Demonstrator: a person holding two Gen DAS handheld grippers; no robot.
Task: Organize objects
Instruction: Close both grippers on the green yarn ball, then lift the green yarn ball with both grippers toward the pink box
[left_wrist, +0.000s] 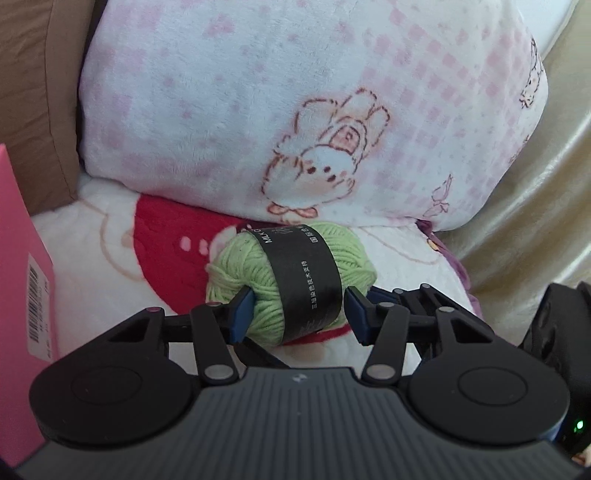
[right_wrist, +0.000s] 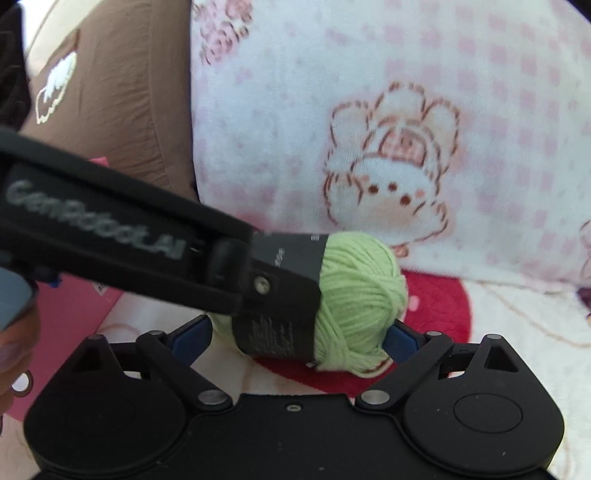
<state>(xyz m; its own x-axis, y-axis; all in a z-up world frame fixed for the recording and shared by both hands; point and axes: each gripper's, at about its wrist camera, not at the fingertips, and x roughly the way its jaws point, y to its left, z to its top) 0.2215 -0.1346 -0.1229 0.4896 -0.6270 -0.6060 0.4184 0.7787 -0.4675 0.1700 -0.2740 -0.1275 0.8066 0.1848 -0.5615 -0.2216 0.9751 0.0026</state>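
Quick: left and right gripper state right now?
Left gripper: closed on the green yarn ball.
Right gripper: straddles the same ball; whether it is gripping cannot be told.

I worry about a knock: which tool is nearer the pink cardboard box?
Left. The left tool has the pink cardboard box close off its own left side. The right tool sits farther away, with the left tool between it and the box.

Your left gripper (right_wrist: 258, 280) hid the near end of the yarn ball (right_wrist: 354, 302) in the right wrist view. The pink box (left_wrist: 22, 295) ran off the frame's left edge; its barcode text was unreadable.
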